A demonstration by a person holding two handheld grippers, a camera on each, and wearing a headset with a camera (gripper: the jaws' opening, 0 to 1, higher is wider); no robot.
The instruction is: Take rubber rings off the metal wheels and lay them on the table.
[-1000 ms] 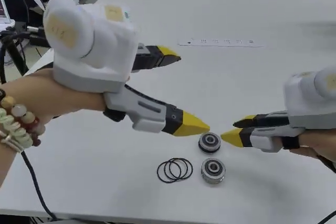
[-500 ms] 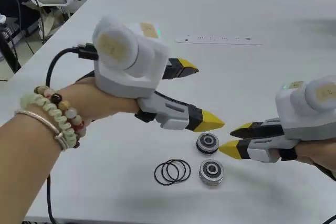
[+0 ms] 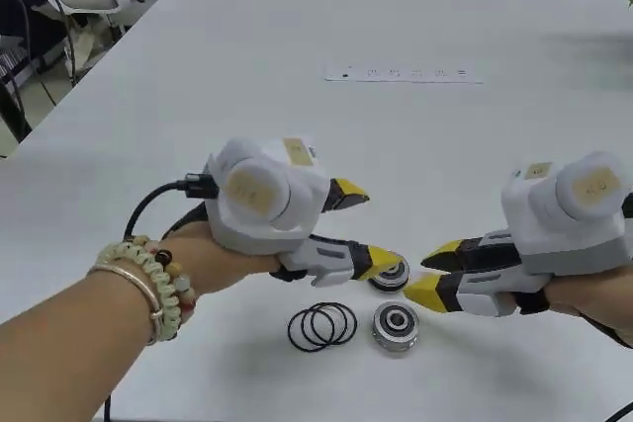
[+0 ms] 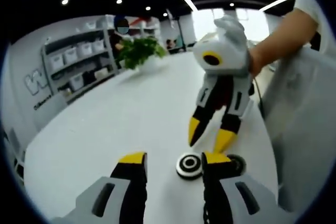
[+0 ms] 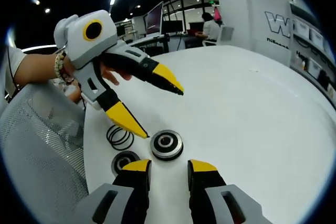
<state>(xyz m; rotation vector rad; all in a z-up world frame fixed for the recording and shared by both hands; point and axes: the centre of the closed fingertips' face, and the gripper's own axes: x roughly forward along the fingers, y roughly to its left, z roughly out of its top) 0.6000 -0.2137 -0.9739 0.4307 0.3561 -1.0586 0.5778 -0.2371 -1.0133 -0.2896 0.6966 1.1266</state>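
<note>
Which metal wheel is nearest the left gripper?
The farther wheel, right at the left gripper's lower tip; the other wheel lies nearer you, beside the loose rubber rings.

Two metal wheels (image 3: 397, 327) lie flat beside loose rubber rings (image 3: 322, 325).

The left gripper (image 4: 173, 159) is holding its jaws apart over the white table (image 4: 131, 108). A metal wheel (image 4: 189, 165) is lying just beyond their tips; the right gripper (image 4: 209, 136) is facing it, jaws parted.
</note>
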